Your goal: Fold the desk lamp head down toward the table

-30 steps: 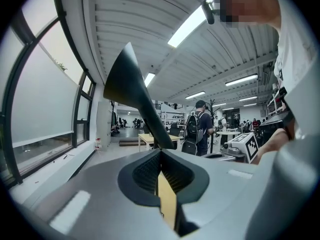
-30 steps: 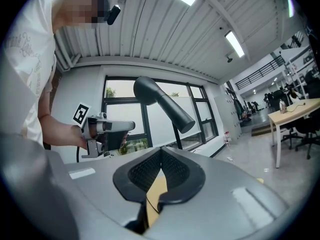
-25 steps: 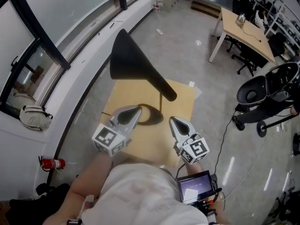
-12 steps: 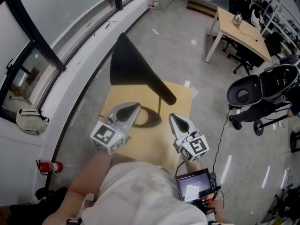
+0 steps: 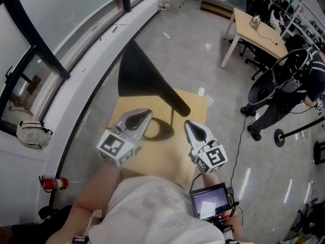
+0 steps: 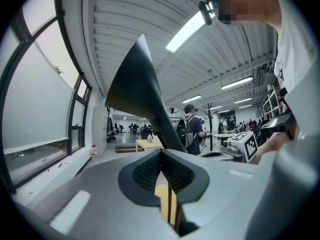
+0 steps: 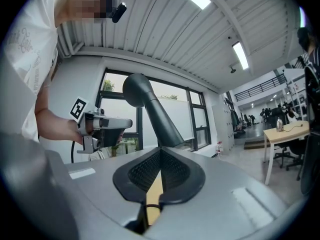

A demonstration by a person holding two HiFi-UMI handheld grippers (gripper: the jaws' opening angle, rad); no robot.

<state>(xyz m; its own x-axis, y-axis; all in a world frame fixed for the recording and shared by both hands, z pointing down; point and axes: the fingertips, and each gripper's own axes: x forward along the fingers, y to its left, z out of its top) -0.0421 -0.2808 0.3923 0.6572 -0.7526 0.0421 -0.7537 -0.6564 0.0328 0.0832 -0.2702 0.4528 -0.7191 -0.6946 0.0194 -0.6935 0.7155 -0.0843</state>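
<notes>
Big open-plan office/lab space: polished concrete floor (image 5: 203,60), long window wall (image 5: 66,14), wood desk (image 5: 256,32) w/ office chair (image 7: 288,156), ppl (image 6: 192,129) far back, ribbed metal ceiling (image 6: 150,14) w/ strip lights (image 6: 187,30), fire extinguisher (image 5: 52,183).

Centre of frame: a black cone-shaped lamp head (image 5: 137,70) hangs over the upper left of the light wooden tabletop (image 5: 199,103) and blocks the way down from above.
Beneath the head: a thin black stem (image 5: 173,117) and a round black base (image 5: 163,130) fill the gap between the left gripper (image 5: 149,115) and the right gripper (image 5: 187,123).
Right of the stem: bare wood, open.
Lower edge of tabletop: bare wood, open.
Left of frame: a white window ledge (image 5: 76,85) runs near the tabletop, with a strip of floor between.
</notes>
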